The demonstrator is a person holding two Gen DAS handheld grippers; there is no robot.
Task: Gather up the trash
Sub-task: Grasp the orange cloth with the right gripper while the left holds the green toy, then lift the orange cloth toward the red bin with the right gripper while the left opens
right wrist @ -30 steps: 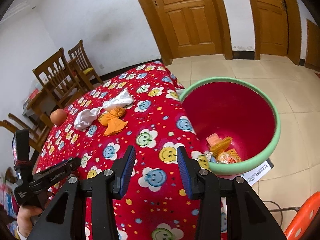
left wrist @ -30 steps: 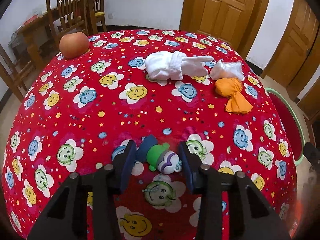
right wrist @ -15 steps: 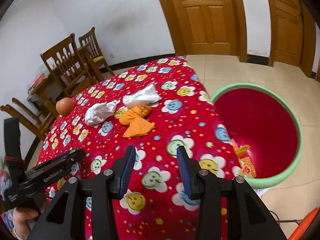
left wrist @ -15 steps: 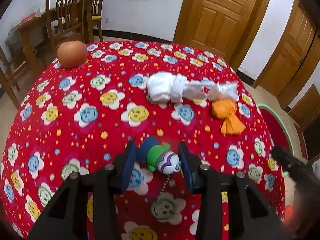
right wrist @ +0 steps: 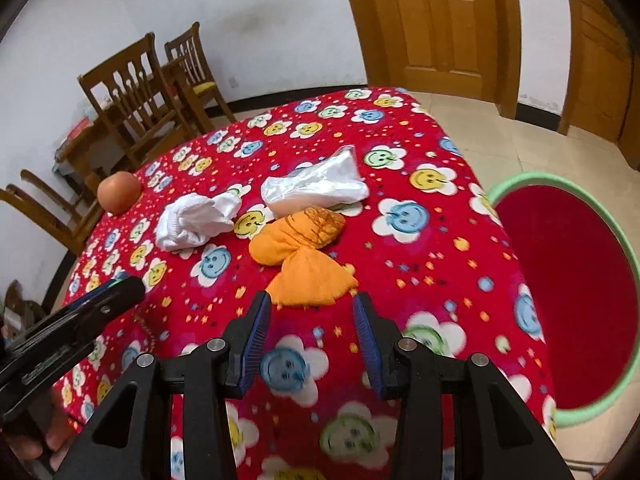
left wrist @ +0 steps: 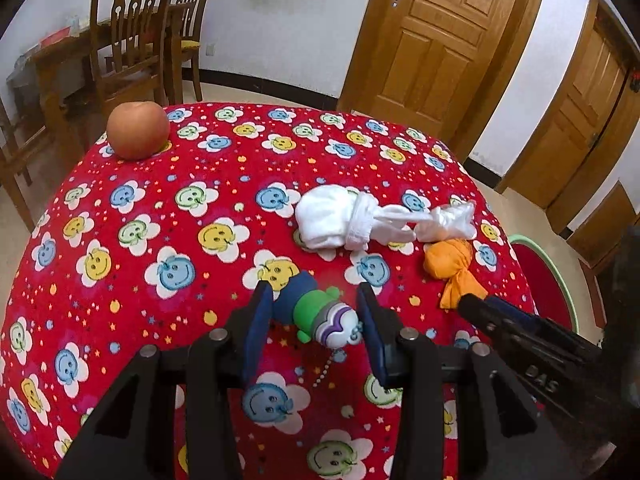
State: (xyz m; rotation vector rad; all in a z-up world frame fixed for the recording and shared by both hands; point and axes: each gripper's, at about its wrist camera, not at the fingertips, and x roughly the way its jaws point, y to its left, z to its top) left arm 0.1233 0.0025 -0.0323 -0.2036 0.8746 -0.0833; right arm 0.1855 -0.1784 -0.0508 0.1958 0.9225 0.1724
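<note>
Trash scattered on a red smiley-flower tablecloth (left wrist: 160,240) beside a red, green-rimmed bin (right wrist: 560,280).

Knotted white cloth (left wrist: 336,222), clear plastic bag (right wrist: 320,188) and orange cloth bundle (right wrist: 304,256) lie mid-table. Left gripper (left wrist: 316,316) clamps a small green-and-blue toy figure (left wrist: 320,314); right gripper (right wrist: 312,320) hangs parted, empty, just short of the orange bundle.

You see a round apple (left wrist: 138,130) on the red smiley tablecloth (left wrist: 168,216), 2 wooden chairs (left wrist: 132,40) and brown doors (left wrist: 432,40) behind.
</note>
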